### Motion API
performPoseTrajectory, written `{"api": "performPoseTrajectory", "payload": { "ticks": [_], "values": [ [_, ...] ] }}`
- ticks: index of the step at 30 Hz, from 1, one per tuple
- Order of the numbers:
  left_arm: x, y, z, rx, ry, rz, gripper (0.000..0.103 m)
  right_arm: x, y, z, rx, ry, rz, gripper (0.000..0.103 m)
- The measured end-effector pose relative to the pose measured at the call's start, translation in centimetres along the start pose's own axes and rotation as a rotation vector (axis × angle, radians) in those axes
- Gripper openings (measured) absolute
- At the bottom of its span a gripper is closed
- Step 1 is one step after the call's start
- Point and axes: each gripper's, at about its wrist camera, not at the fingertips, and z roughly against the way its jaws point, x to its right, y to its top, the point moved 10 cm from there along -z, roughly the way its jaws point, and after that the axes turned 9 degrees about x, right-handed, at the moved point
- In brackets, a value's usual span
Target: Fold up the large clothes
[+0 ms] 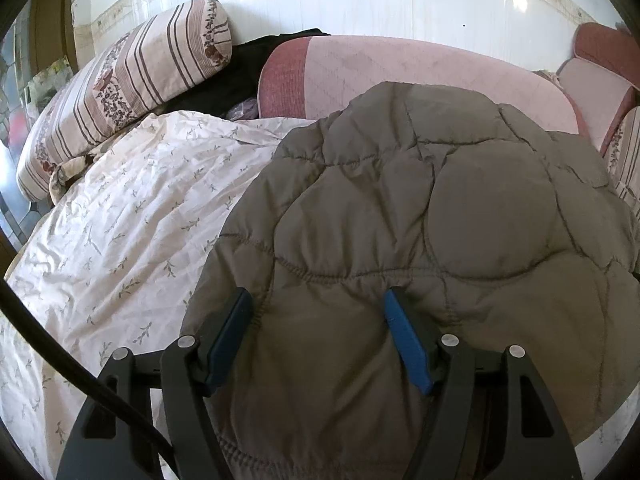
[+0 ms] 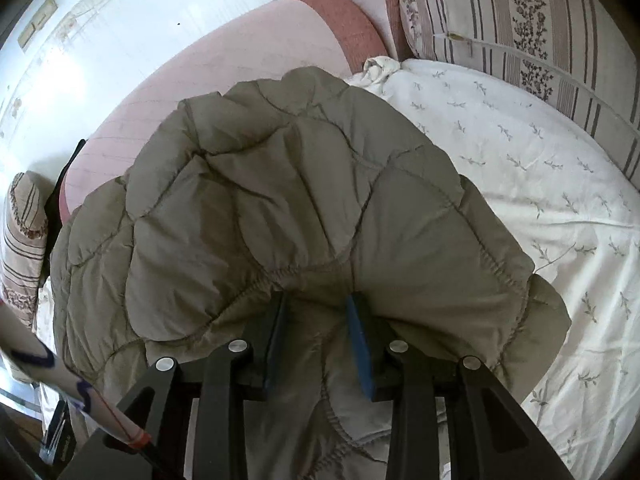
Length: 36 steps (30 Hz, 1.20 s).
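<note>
Closest to my left lens, the left tool (image 1: 318,312) sits with its blue pads (image 1: 408,344) spread wide and a thick swell of the jacket (image 1: 460,200) bulging up between them; the fabric fills the gap and appears to touch both pads, so I read it as gripping the jacket, though the hold looks loose. From my right lens, the right tool (image 2: 320,316) has its jaws much narrower, pinched on a gathered, stitched edge of the same jacket (image 2: 280,200), with the cloth puckered where it meets the fingers (image 2: 360,340). That garment is an olive-brown quilted puffer, lying in a rounded heap on the bed, spread over a white sheet (image 1: 132,216) printed with small sprigs. Its far edge rests against a pink bolster (image 1: 400,68) with a darker red end, which runs along the white wall (image 1: 360,0). Beside that bolster, in the left view, a striped floral pillow (image 1: 132,80) leans at an angle, with something dark (image 1: 240,76) tucked between the two; I cannot tell what it is. In the right view another striped cushion (image 2: 520,20) borders the sheet on the far right. Low at the left of that view, a pale rod (image 2: 60,372) with blue markings crosses the corner.
</note>
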Motion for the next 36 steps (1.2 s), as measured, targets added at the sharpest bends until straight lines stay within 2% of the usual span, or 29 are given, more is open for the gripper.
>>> {"api": "performPoseTrajectory", "payload": {
  "ticks": [6, 9, 10, 12, 14, 17, 21, 23, 26, 30, 32, 33, 36],
  "values": [
    [-0.4, 0.3, 0.0, -0.006, -0.012, 0.016, 0.071, 0.3, 0.4, -0.1, -0.006, 0.024, -0.006, 0.034],
    [-0.9, 1.2, 0.6, 0.015, -0.017, 0.038, 0.071, 0.1, 2.6, 1.9, 0.073, 0.055, -0.004, 0.034],
    [-1.3, 1.5, 0.7, 0.025, -0.01, 0.047, 0.071, 0.2, 3.4, 2.6, 0.11, 0.039, 0.014, 0.034],
    [-2.2, 1.6, 0.6, 0.028, 0.012, 0.063, 0.071, 1.7, 5.2, 4.0, 0.184, -0.059, 0.058, 0.034],
    [-3.0, 0.9, -0.5, -0.019, 0.039, 0.079, 0.071, 3.5, 6.0, 4.4, 0.209, -0.125, 0.058, 0.034],
    [-3.4, 0.0, -1.6, -0.063, 0.042, 0.091, 0.073, 6.8, 5.4, 2.9, 0.146, -0.158, -0.004, 0.034],
    [-3.3, -0.2, -1.8, -0.065, 0.051, 0.083, 0.073, 9.0, 3.0, -0.6, 0.008, -0.107, -0.159, 0.034],
    [-3.3, -0.3, -1.8, -0.063, 0.051, 0.081, 0.073, 9.4, 2.7, -1.2, -0.009, -0.089, -0.188, 0.035],
    [-3.6, 0.1, -1.4, -0.054, 0.045, 0.108, 0.073, 9.0, 3.1, -0.7, 0.002, -0.1, -0.148, 0.035],
    [-3.9, 1.5, -0.1, 0.016, 0.053, 0.124, 0.073, 6.9, 5.4, 2.4, 0.142, -0.12, -0.071, 0.035],
    [-3.4, 2.0, 0.5, 0.04, 0.027, 0.125, 0.073, 4.7, 6.1, 3.7, 0.2, -0.077, -0.004, 0.035],
    [-2.9, 2.2, 0.9, 0.055, 0.014, 0.124, 0.073, 3.1, 6.0, 4.0, 0.213, -0.027, 0.028, 0.035],
    [-0.9, 2.4, 1.6, 0.079, -0.034, 0.079, 0.073, -0.9, 4.5, 4.0, 0.192, 0.069, 0.11, 0.035]
  ]
}}
